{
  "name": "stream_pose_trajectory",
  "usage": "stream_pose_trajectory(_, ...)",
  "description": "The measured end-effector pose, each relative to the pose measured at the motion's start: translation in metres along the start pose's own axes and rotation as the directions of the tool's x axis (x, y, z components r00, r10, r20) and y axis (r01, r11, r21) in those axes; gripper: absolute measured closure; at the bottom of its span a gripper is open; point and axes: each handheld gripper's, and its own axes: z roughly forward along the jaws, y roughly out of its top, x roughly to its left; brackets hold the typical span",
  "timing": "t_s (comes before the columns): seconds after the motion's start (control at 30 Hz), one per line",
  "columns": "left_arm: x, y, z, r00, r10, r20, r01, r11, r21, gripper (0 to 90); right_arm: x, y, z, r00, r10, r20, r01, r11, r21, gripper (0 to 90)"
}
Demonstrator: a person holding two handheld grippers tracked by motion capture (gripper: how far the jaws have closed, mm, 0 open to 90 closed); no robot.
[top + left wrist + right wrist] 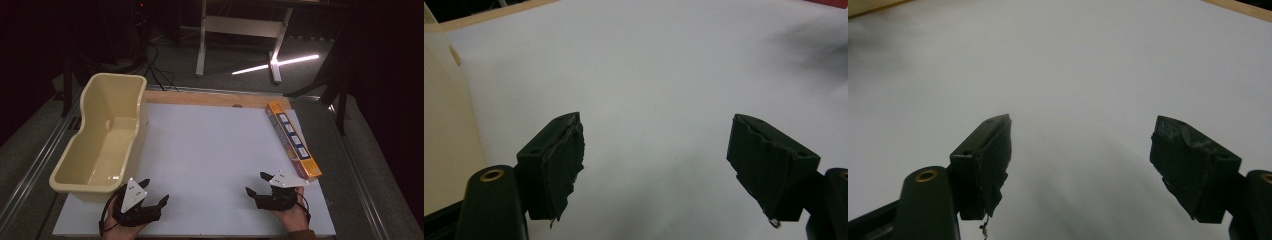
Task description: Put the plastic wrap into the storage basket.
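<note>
both claws rest low at the near edge of the white tabletop (210,150), the left claw (156,194) just beside the cream tub (80,150) and the right claw (257,184) just short of the long orange box (293,139) lying along the right edge; each stands wide open with nothing between its jaws. this looks like the start, before any grasp. the next move likely calls for the right claw to swing over the box's near end and close across its narrow width.
</note>
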Motion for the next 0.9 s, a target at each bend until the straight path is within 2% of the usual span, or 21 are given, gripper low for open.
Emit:
stream_pose_trajectory(0.23,0.0022,-0.0009,0.0015,1.0,-0.003,0.001,0.003,1.0,0.009,22.1,-0.0007,0.0009,0.0025,1.0,-0.006,-0.004,0.006,1.0,0.01,24.7)
stream_pose_trajectory(0.37,0.0025,-0.0009,0.0001,1.0,-0.007,0.003,0.007,1.0,-0.004,22.1,-0.002,0.0014,0.0025,1.0,-0.001,0.001,0.001,1.0,0.008,24.7)
stream_pose_trajectory(0.9,0.001,-0.001,0.0024,0.9999,-0.01,0.008,0.01,0.9999,-0.004,22.1,-0.0027,0.0027,0.0055,1.0,-0.007,-0.005,0.007,1.0,0.021,25.4)
